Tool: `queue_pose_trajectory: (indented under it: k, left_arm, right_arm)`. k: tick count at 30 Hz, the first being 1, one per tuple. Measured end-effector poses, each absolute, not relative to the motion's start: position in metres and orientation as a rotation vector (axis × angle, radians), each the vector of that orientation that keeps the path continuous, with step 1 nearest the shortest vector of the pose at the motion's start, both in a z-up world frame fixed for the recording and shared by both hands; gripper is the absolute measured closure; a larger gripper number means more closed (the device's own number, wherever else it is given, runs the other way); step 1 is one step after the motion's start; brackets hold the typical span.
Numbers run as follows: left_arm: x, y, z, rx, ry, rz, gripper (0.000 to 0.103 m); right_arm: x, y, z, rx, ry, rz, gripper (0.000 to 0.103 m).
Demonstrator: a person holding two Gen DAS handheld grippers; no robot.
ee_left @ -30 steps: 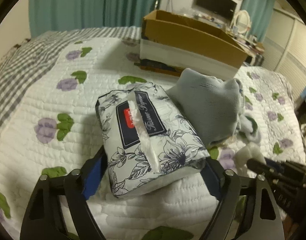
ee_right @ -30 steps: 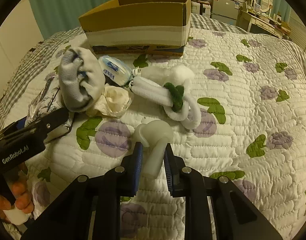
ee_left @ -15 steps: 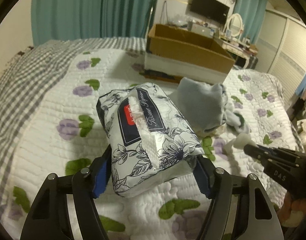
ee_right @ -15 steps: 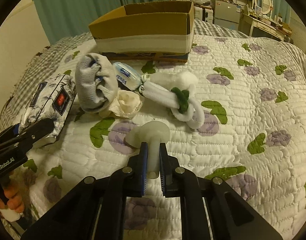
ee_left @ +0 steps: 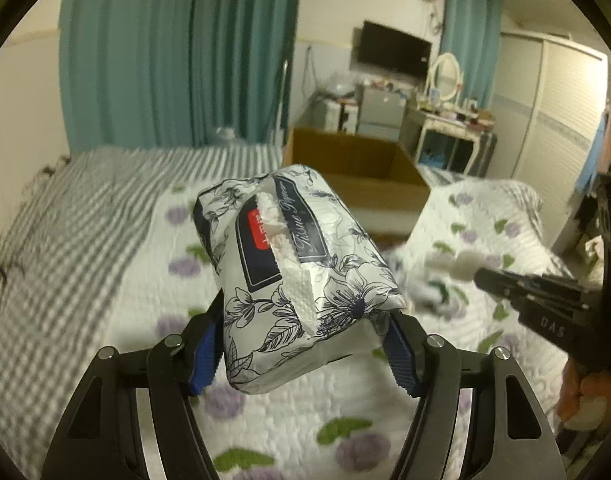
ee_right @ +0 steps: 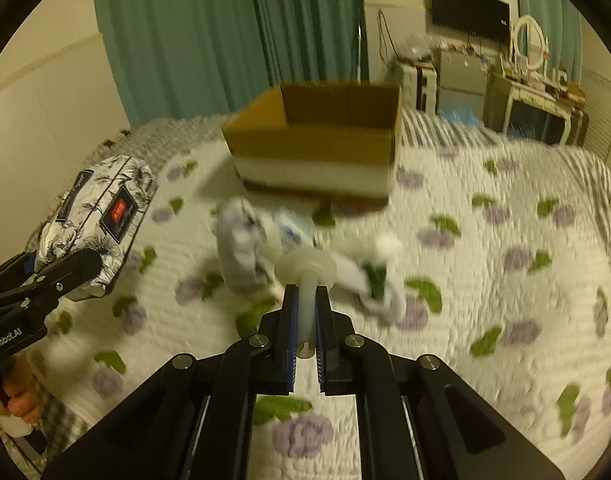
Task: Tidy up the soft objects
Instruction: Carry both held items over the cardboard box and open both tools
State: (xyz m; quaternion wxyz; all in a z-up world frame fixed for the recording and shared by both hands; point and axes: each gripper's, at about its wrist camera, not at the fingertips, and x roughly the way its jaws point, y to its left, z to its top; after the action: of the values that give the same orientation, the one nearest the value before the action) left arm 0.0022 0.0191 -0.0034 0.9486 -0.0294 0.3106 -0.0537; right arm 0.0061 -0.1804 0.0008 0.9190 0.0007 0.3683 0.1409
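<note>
Above the floral quilt (ee_left: 85,280), left gripper (ee_left: 305,340) clamps a tissue pack (ee_left: 301,264): light, compressible, slick-wrapped, best gripped across its near end. Right gripper (ee_right: 305,320), nearly closed, pinches a white mushroom-shaped toy (ee_right: 305,270). Cardboard box (ee_right: 317,140) sits at 12 o'clock; bedroom beyond.

White tissue pack (ee_left: 301,280) printed with navy flowers, navy label, red patch. Translucent white mushroom-shaped toy (ee_right: 307,276). Brown cardboard box (ee_right: 317,148) with 1 white band. White quilt (ee_right: 485,280) patterned with purple flowers, green leaves.
</note>
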Motion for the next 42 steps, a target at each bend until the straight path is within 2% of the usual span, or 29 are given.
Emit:
queue_pose_trajectory:
  k: [8, 15, 20, 26, 34, 37, 38, 41, 42]
  left_arm:
    - [0.06, 0.002, 0.051, 0.001, 0.525, -0.133, 0.035]
    - [0.139, -0.012, 0.064, 0.081, 0.489, -0.125, 0.035]
    - [0.199, -0.027, 0.047, 0.122, 0.52, -0.163, 0.035]
    - [0.257, -0.04, 0.011, 0.124, 0.589, -0.185, 0.033]
    - [0.269, -0.044, -0.006, 0.155, 0.604, -0.182, 0.019]
    - [0.263, -0.04, 0.002, 0.15, 0.583, -0.161, 0.016]
    - [0.257, -0.038, 0.007, 0.145, 0.566, -0.158, 0.016]
    - [0.241, -0.036, 0.025, 0.148, 0.537, -0.148, 0.015]
    - [0.237, -0.035, 0.03, 0.15, 0.529, -0.146, 0.015]
  right_arm:
    - [0.05, -0.178, 0.081, -0.02, 0.612, 0.317, 0.096]
    - [0.121, -0.172, 0.122, -0.073, 0.534, 0.287, 0.096]
    - [0.182, -0.174, 0.103, -0.036, 0.57, 0.284, 0.096]
    - [0.255, -0.18, 0.053, 0.033, 0.677, 0.287, 0.096]
    - [0.281, -0.197, 0.023, 0.079, 0.691, 0.258, 0.092]
    - [0.279, -0.205, 0.026, 0.104, 0.697, 0.241, 0.077]
    - [0.277, -0.207, 0.028, 0.115, 0.697, 0.241, 0.069]
    - [0.263, -0.215, 0.048, 0.152, 0.669, 0.238, 0.028]
    - [0.256, -0.215, 0.055, 0.156, 0.649, 0.233, 0.024]
